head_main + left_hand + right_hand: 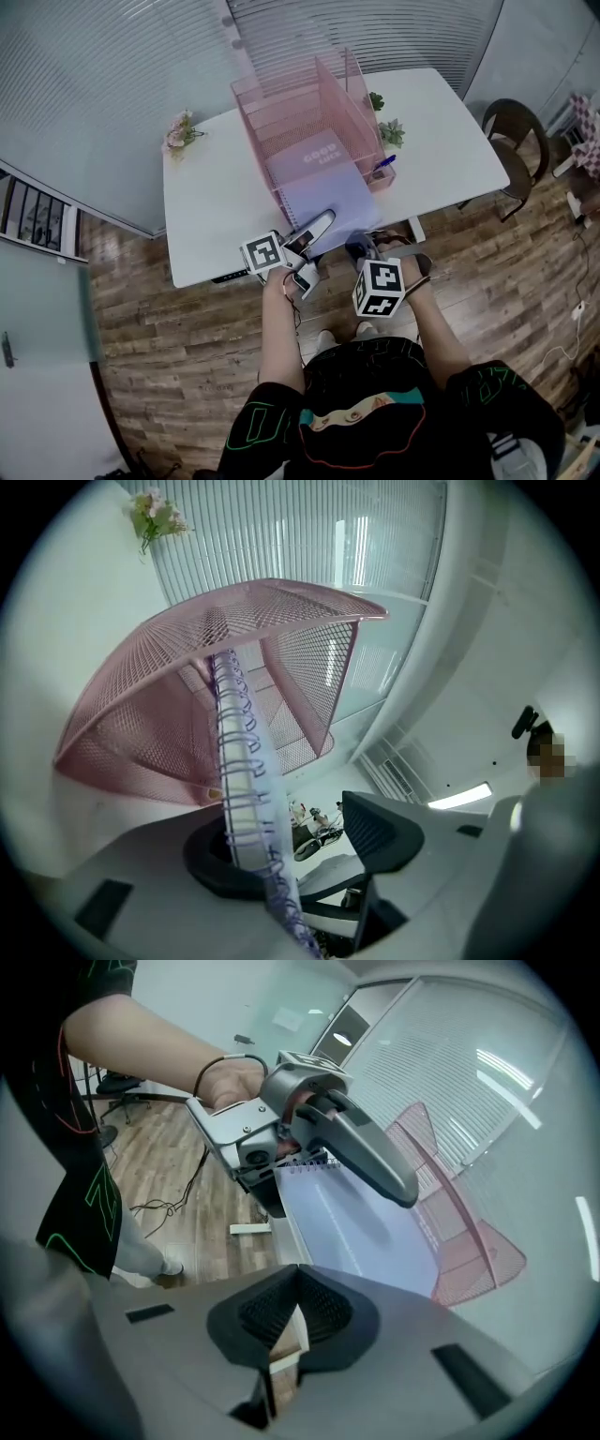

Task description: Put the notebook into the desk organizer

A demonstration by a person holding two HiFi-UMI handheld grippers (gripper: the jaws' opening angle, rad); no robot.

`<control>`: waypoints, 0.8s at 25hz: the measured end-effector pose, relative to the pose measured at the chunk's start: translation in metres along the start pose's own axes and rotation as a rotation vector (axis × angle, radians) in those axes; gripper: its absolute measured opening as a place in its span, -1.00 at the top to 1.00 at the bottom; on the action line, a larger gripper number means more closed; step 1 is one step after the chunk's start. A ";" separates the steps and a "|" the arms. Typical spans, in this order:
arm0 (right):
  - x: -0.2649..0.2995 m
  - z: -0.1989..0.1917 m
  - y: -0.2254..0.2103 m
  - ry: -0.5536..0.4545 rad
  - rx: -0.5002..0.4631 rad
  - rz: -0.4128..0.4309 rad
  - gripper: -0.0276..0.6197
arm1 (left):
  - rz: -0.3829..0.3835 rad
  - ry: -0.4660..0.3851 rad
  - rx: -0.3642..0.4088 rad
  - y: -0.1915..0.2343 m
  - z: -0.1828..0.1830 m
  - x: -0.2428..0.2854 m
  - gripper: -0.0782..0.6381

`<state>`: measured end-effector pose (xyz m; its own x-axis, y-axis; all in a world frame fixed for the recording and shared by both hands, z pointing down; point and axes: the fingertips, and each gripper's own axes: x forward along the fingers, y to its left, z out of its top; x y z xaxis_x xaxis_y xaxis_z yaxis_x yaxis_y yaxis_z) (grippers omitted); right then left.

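A pink mesh desk organizer (300,103) stands on the white table (202,220). The lavender spiral notebook (323,187) lies with its far part inside the organizer and its near end over the table's front edge. My left gripper (313,249) is open around the notebook's near left corner. In the left gripper view the spiral binding (246,789) runs between the jaws, against the left pad, while the right pad (380,832) stands apart from it. My right gripper (362,249) is shut on nothing by the notebook's near right corner. Its pads (295,1312) meet, facing the notebook (361,1227).
A flower bunch (180,131) sits at the table's far left and small green plants (391,133) beside the organizer's right side. A blue pen (382,167) lies by the organizer. A dark chair (514,141) stands right of the table. Wooden floor lies below.
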<state>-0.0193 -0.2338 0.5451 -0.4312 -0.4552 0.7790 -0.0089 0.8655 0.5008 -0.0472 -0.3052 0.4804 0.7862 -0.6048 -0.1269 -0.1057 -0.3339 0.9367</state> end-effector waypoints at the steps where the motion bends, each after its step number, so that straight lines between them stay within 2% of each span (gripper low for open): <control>1: -0.001 0.002 0.003 -0.004 -0.003 -0.002 0.91 | -0.006 -0.001 -0.006 0.000 0.001 0.000 0.08; 2: -0.002 0.004 0.009 -0.008 -0.006 0.009 0.91 | -0.017 -0.004 -0.012 -0.001 0.003 0.001 0.13; 5: 0.004 0.007 0.020 0.008 -0.025 0.034 0.91 | -0.046 -0.016 -0.021 -0.006 0.006 0.001 0.12; 10: 0.009 0.007 0.003 0.023 0.011 -0.089 0.91 | -0.060 -0.054 -0.032 -0.007 0.009 -0.005 -0.04; 14: 0.009 0.015 -0.008 -0.013 0.026 -0.157 0.91 | -0.028 -0.075 0.002 -0.005 0.008 -0.017 -0.19; 16: 0.009 0.019 -0.010 -0.022 0.020 -0.173 0.91 | -0.004 -0.087 0.007 -0.003 0.004 -0.024 -0.20; 17: 0.008 0.020 -0.011 -0.025 0.016 -0.175 0.91 | 0.028 -0.088 0.044 -0.001 0.003 -0.029 -0.20; 20: 0.008 0.023 -0.014 -0.034 0.008 -0.177 0.91 | 0.139 -0.051 0.292 -0.002 0.004 -0.044 -0.19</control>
<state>-0.0435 -0.2448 0.5358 -0.4526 -0.5934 0.6656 -0.0942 0.7741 0.6261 -0.0844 -0.2804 0.4825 0.7216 -0.6918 -0.0277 -0.3858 -0.4349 0.8137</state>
